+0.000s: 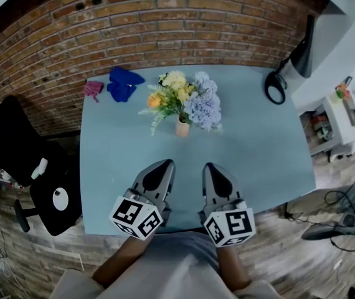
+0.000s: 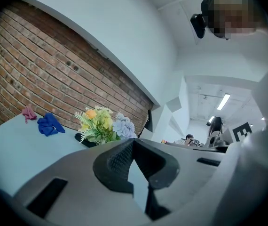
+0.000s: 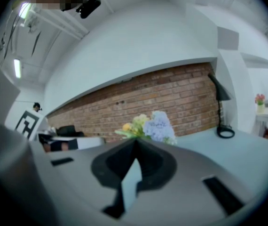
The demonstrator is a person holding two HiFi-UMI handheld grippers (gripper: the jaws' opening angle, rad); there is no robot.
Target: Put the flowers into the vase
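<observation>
Brick wall (image 1: 165, 23) backs a pale blue table (image 1: 115, 167) in the head view. The flowers (image 1: 187, 98), yellow, orange and lilac with green fronds, already stand upright in a small peach vase (image 1: 182, 128) at the middle of the table, towards its far side. A blue cloth (image 1: 123, 83) and a pink cloth (image 1: 93, 89) lie to the far left, and a black lamp (image 1: 277, 86) stands at the far right. The left gripper (image 1: 164, 163) and right gripper (image 1: 209, 166) sit side by side at the near edge, well apart from the vase.

From the left gripper view, its jaws meet tip to tip with nothing between them; the bouquet rises beyond them and the cloths lie off to the left.

From the right gripper view, those jaws are likewise pressed together and empty, with the flowers straight ahead.

The bunch looks artificial, so probably light, with soft blooms that would crush and thin, fairly stiff stems. The stems just below the heads seem the best hold. The slim vase would likely tip easily.
</observation>
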